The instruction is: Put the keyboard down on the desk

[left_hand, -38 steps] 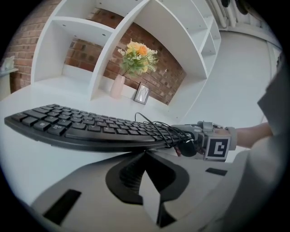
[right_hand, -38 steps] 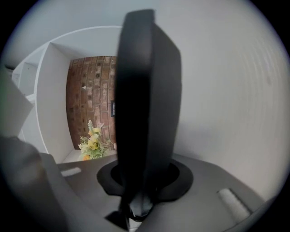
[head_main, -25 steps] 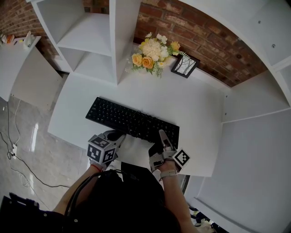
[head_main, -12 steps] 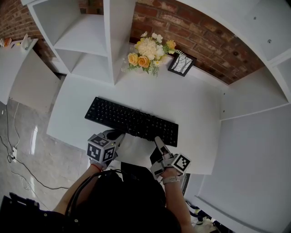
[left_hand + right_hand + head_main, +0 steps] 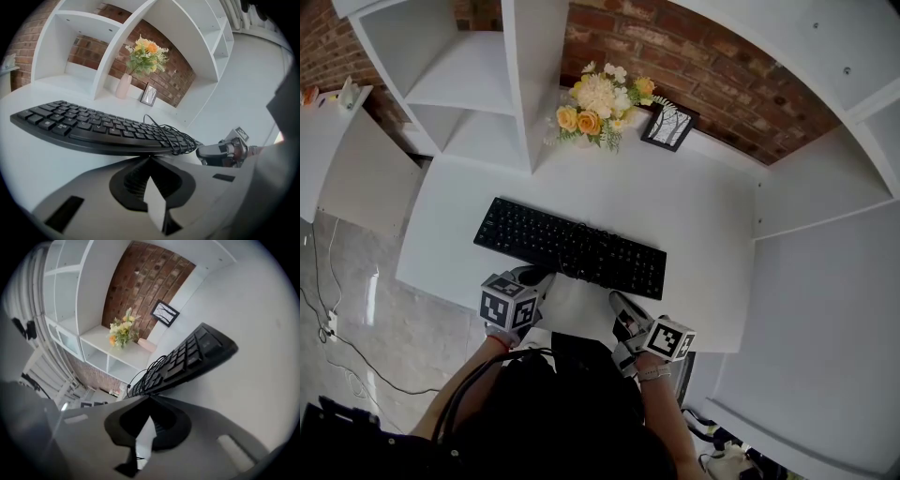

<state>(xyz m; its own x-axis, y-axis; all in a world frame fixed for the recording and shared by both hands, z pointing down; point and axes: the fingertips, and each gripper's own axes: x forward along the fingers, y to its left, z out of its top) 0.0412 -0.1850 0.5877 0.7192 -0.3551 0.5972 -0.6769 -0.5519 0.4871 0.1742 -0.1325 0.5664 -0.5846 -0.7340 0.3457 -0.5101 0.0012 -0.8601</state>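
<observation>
The desk (image 5: 703,225) carries the whole keyboard (image 5: 570,248). It lies flat and a little askew, near the front edge and well apart from the flowers (image 5: 598,101) at the back. As I judge it, the put-down itself is done, and what's left is to come away without disturbing it.

My left gripper (image 5: 150,159) has its jaws pressed together on nothing. Its tips sit right at the keyboard's near edge, and I cannot tell whether they touch it. My right gripper (image 5: 149,399) is likewise clenched and empty, and the head view shows it just short of the keyboard's right front corner.

To finish well, I would pull both grippers straight toward myself, low and level. That way neither tip nudges the front edge or skews the board further.

The cable (image 5: 176,138) is the small hazard. It lies bundled on the keys toward the right end, so I would keep my right tips below and clear of its loops.
</observation>
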